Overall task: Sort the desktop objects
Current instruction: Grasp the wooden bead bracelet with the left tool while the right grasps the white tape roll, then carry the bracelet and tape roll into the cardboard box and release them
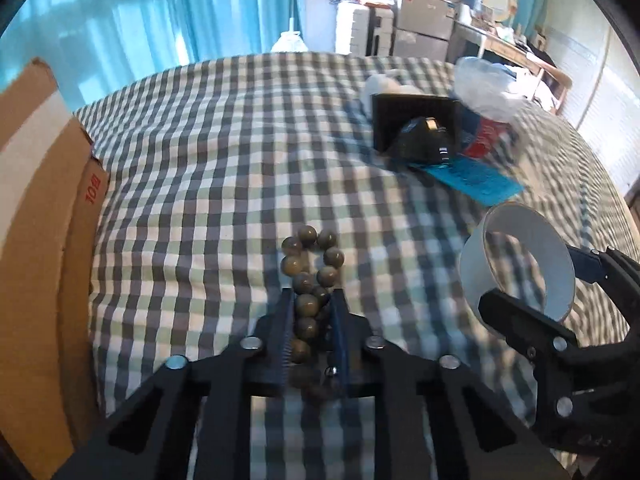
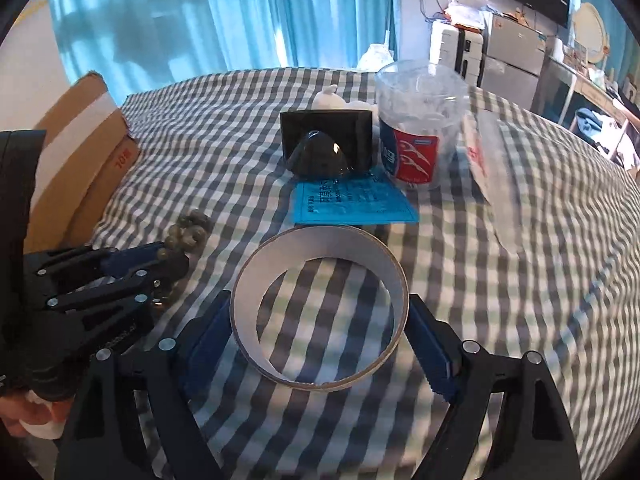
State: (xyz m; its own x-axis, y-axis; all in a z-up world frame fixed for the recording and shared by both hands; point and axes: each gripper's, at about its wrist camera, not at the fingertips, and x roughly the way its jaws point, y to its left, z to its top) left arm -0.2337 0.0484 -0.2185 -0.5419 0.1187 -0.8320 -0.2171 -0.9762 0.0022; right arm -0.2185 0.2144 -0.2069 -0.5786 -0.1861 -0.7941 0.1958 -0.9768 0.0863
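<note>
A bracelet of brown-grey beads lies on the checked cloth, and my left gripper is shut on its near part, with several beads pinched between the blue pads. From the right wrist view the same bracelet sticks out past the left gripper. A white tape roll sits between the pads of my right gripper, which press on its two sides. In the left wrist view the tape roll is tilted in the right gripper, to the right of the bracelet.
A cardboard box stands at the table's left edge. Farther back are a black box with a black rounded object, a blue card, a clear jar with a red label, a white figure and a plastic bag.
</note>
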